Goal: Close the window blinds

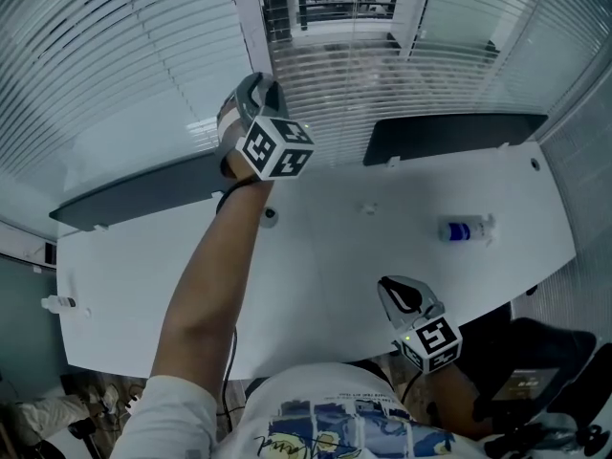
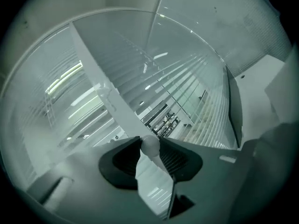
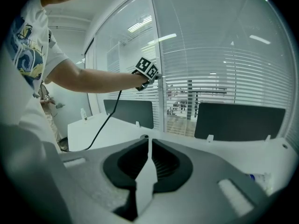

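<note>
Left gripper (image 1: pixel 256 90), raised on an outstretched bare arm toward 11 o'clock in the head view, pinches a small white rounded knob (image 2: pixel 150 144) between its jaw tips, close against the white horizontal-slat window blinds (image 1: pixel 382 65). These blinds run across the glass from 10 to 2 o'clock, beside a white upright window frame post (image 1: pixel 251 17); their slats stand apart, with the room beyond showing through. The right gripper (image 1: pixel 402 296) hangs low at 5 o'clock over the near edge of the white desk (image 1: pixel 335 256), its jaws pressed together on nothing. Two dark flat partition panels (image 1: pixel 449 134) line the desk's far edge. A small clear bottle with a blue label (image 1: pixel 462 229) lies on the desk at 3 o'clock.
</note>
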`<state>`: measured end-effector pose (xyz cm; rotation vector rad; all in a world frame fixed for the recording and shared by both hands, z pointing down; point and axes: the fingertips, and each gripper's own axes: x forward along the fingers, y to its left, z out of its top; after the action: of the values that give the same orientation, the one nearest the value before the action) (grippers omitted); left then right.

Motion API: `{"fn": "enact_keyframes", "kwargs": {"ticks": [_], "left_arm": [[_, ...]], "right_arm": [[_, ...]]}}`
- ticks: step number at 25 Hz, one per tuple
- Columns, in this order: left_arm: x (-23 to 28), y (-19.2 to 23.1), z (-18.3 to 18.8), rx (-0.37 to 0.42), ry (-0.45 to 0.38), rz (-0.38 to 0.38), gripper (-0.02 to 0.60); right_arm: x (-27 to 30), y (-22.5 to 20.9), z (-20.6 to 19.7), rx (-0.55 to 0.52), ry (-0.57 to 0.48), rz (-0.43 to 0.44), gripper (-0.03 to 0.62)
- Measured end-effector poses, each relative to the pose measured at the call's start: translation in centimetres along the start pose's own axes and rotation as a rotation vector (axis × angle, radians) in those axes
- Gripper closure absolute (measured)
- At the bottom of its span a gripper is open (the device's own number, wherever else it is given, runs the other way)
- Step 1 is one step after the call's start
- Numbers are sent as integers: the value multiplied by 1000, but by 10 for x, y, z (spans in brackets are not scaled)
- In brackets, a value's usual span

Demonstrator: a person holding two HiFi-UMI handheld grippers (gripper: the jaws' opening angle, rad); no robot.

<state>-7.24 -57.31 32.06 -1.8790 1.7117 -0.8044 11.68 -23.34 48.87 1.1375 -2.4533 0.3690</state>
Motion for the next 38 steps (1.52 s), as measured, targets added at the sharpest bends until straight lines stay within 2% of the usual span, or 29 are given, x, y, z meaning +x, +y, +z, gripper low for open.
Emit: {"fn": "enact_keyframes", "kwargs": {"ticks": [2, 5, 12, 14, 17, 19, 21, 24, 26, 29, 30, 31, 32, 34, 36, 38], "left_arm": [[-1, 1, 0, -83, -7, -9, 446], [-2, 4, 1, -268, -10, -23, 448], [-4, 15, -7, -860, -29, -76, 446], [-4, 17, -9, -997, -39, -90, 446], [-4, 17, -10, -1145, -67, -112, 446], [-4, 15, -11, -1190, -71, -126, 446], [-5, 17, -11, -1133, -61, -122, 445], [-6, 18, -9, -912, -34, -110, 435], [-7, 18, -8, -675, -20, -78, 390], [-9, 15, 2, -235, -40, -21, 367], [-9, 11, 5, -118, -46, -13, 368], [-8, 8, 6, -33, -45, -8, 380], [-6, 5, 5, 23, -39, -7, 403], [-4, 1, 2, 75, -31, -8, 441], [-3, 1, 1, 53, -33, -8, 446], [-3, 3, 2, -24, -36, -8, 448]], "right_arm": [[0, -1, 0, 0, 0, -3, 577], [-1, 0, -1, 1, 3, -3, 577], [1, 0, -1, 1, 8, -3, 577], [1, 0, -1, 2, 8, -4, 577], [1, 0, 0, 4, 3, -3, 577], [1, 1, 0, 4, 1, -1, 577], [1, 1, 0, 3, 1, 0, 577], [1, 0, 0, 6, 1, -3, 577], [0, 0, 0, 7, 1, -5, 577], [1, -2, 1, 4, -2, -6, 577], [1, -3, 1, 5, -2, -6, 577], [1, -3, 0, 6, 0, -6, 577], [1, -2, -1, 7, 2, -6, 577], [1, 0, -1, 7, 4, -2, 577], [2, 1, 0, 6, 5, -1, 577], [2, 0, 1, 6, 4, -3, 577]]}}
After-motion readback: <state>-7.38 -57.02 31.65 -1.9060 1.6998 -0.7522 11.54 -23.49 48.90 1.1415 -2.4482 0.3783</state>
